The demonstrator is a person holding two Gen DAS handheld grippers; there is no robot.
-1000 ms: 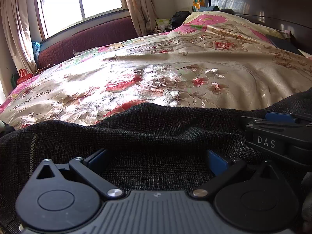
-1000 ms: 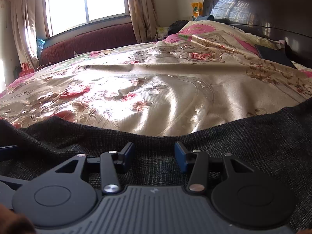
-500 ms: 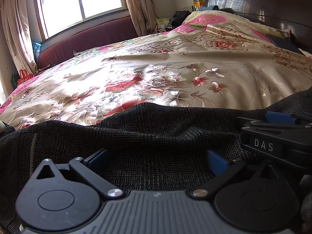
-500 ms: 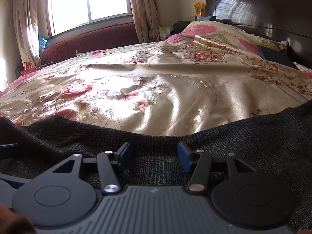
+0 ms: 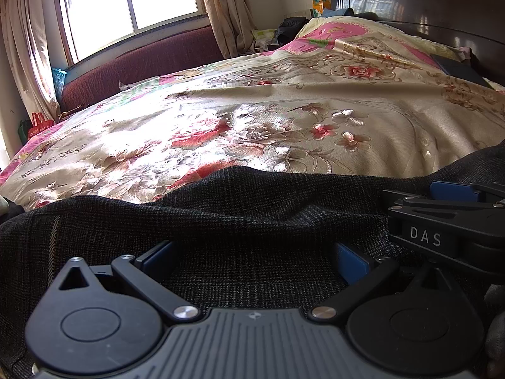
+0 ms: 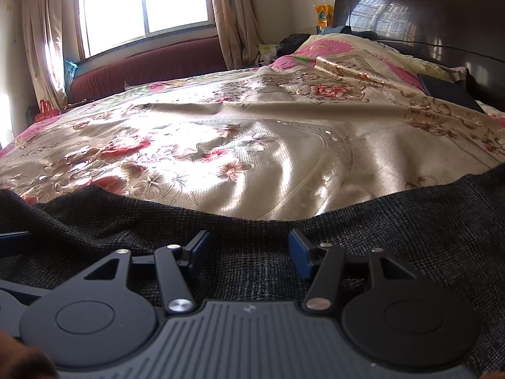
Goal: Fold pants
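Dark grey checked pants [image 5: 252,214] lie spread across the near edge of the bed, also in the right wrist view [image 6: 410,221]. My left gripper [image 5: 254,259] rests low over the cloth, jaws wide open, with flat fabric under and between its blue pads [image 5: 350,262]. Just to its right, my right gripper [image 5: 454,192] sits over the same cloth. In its own view the right gripper [image 6: 247,249] is open and still widening, with the pants running between the fingers and the pads not pressing on them. One finger of the left gripper [image 6: 12,240] shows at the left edge.
A shiny floral bedspread [image 5: 284,110] covers the bed beyond the pants. A dark wooden headboard [image 6: 426,15] rises at the right, with a dark blue flat object [image 6: 448,90] by the pillow. A maroon padded bench [image 6: 151,66] runs under the window.
The right gripper's fingers have spread a little wider over the pants. The left gripper and the cloth look the same.
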